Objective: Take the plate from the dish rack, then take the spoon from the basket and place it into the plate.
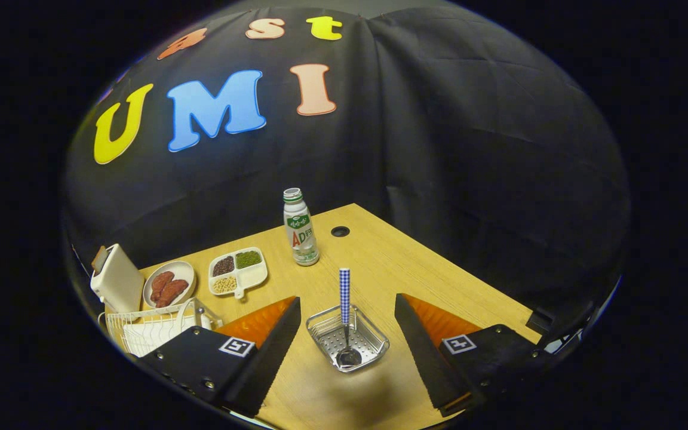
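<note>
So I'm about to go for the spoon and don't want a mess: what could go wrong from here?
The spoon stands upright in the small basket, so a bump from the open gripper could tip both. A plate sits in the dish rack, so no plate waits nearby to receive the spoon.

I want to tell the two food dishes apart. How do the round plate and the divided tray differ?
The round plate is one open dish with reddish-brown pieces; the divided tray is squarish, with compartments of dark, green and pale grains. The tray has a small handle; the plate has none. The plate lies nearer the toaster, the tray nearer the bottle. Both are white and rest flat on the table. The gripper is open.
</note>
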### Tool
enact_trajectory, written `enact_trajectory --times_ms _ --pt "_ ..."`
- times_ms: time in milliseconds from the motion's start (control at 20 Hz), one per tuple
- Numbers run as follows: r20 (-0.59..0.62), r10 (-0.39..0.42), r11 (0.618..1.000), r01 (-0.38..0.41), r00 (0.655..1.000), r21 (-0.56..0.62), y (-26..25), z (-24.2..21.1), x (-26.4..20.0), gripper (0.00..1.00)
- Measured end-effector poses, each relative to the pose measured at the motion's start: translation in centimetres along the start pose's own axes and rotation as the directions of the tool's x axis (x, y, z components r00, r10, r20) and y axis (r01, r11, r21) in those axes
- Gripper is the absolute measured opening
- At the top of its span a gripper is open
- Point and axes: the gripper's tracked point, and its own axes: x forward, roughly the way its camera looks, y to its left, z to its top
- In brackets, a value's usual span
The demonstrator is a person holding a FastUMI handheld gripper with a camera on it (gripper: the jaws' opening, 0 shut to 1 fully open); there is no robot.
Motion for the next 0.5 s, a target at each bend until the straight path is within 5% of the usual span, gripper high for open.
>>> enact_trajectory --times_ms 500 --pt "-0.102 0.006 1.0 -0.006 0.995 0.0 0.4 -2.0 8.5 0.93"
